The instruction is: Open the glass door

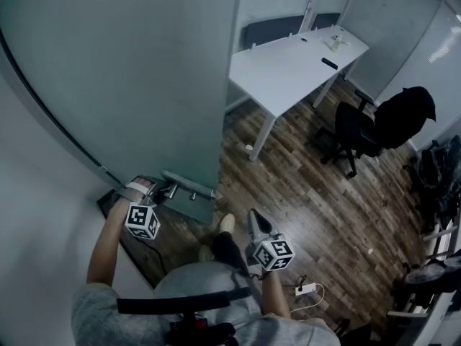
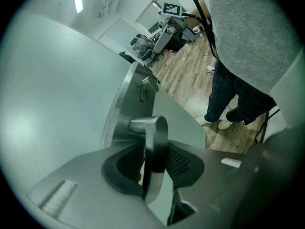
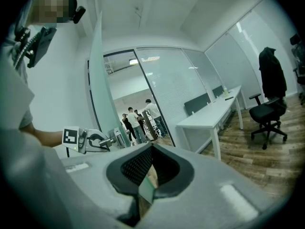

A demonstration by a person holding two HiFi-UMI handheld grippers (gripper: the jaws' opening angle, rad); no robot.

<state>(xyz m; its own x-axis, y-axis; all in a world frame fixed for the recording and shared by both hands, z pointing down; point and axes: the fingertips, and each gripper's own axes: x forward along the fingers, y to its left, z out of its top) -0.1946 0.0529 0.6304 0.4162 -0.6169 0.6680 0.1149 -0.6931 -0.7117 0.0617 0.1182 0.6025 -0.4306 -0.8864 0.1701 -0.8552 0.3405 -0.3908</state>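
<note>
The frosted glass door stands ajar at the left, and its edge also shows in the right gripper view. A metal lever handle juts from the lock plate at the door's edge. My left gripper has one pad on each side of this lever and is shut on it. In the head view it sits at the handle, low on the door. My right gripper hangs free in front of the person's body, away from the door. Its jaws are shut with nothing between them.
A white desk stands on the wood floor to the right of the door. A black office chair with a dark coat on it is further right. A power strip lies on the floor. Several people stand beyond the doorway.
</note>
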